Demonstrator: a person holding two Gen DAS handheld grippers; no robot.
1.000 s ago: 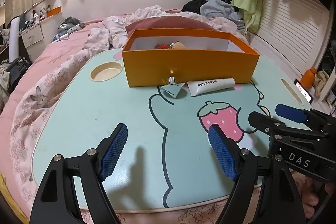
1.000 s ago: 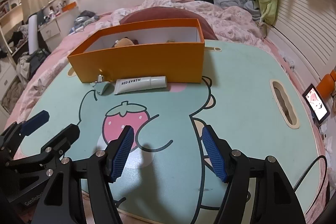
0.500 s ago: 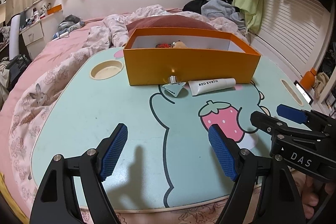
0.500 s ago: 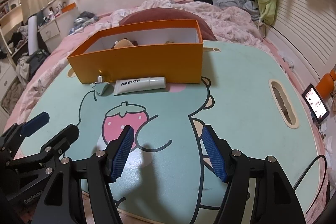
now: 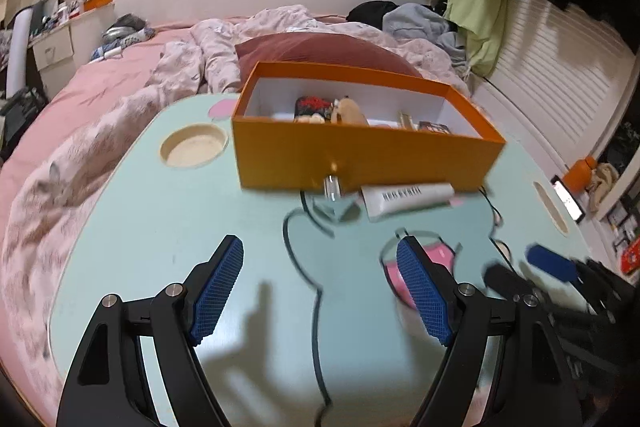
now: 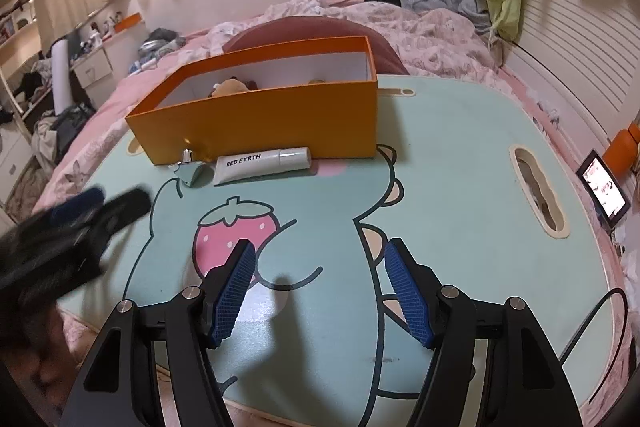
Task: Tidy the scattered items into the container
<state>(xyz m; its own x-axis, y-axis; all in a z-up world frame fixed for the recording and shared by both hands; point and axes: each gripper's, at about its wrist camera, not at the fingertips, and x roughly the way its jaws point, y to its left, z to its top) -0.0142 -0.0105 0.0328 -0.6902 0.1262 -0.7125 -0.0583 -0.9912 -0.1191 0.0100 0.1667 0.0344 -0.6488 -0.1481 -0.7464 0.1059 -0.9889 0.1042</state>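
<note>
An orange box [image 5: 360, 155] [image 6: 272, 115] stands on the mint-green lap table [image 5: 160, 227] [image 6: 460, 167] with several small items inside. A white tube [image 5: 406, 197] [image 6: 262, 163] lies against its front wall. A small clear triangular bottle [image 5: 334, 193] [image 6: 192, 173] with a silver cap lies left of the tube. My left gripper [image 5: 320, 291] is open and empty, above the table short of the bottle; it shows blurred in the right wrist view [image 6: 100, 205]. My right gripper [image 6: 318, 291] is open and empty over the cartoon print; it also shows in the left wrist view [image 5: 520, 269].
The table has a round cup recess [image 5: 194, 145] at its left and a slot [image 6: 538, 191] at its right. Pink bedding [image 5: 80, 131] surrounds the table. A lit phone [image 6: 604, 189] and an orange bottle [image 6: 622, 151] lie off the right edge.
My left gripper has moved forward and up toward the box, blurring its view. The right gripper has stayed nearly still. Both remain open.
</note>
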